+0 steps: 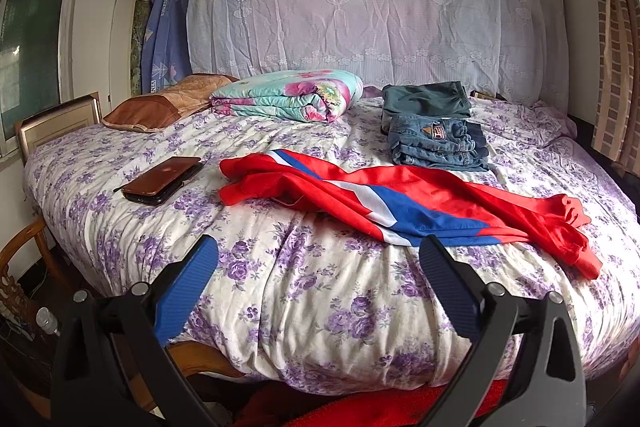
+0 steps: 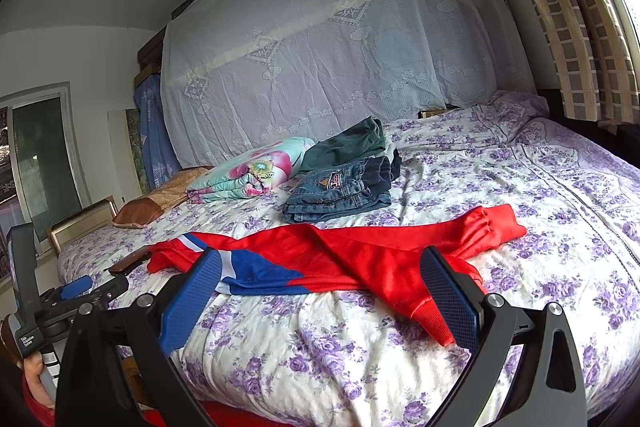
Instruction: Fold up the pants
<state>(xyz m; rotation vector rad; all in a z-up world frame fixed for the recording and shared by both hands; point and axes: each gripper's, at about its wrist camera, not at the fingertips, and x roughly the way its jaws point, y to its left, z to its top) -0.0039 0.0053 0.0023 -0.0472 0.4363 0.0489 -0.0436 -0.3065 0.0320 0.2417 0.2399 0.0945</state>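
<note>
Pants (image 1: 400, 203), red with a blue and white stripe, lie unfolded and rumpled across the near half of my bed (image 1: 320, 307), waistband toward the left, cuffs trailing to the right edge. My left tongs (image 1: 318, 291) hover above the near edge of the bed with the fingers spread wide apart and nothing between them, short of the cloth. My right tongs (image 2: 320, 291) are likewise spread and empty, held low over the pants; whether the tips touch the cloth I cannot tell. Behind the pants, folded jeans (image 1: 438, 145) rest just in front of a folded dark green garment (image 1: 426, 101). Left of these sit a folded floral quilt (image 1: 288, 97) and a brown pillow (image 1: 160, 107). A phone in a brown case (image 1: 160, 181) lies left of the waistband
</note>
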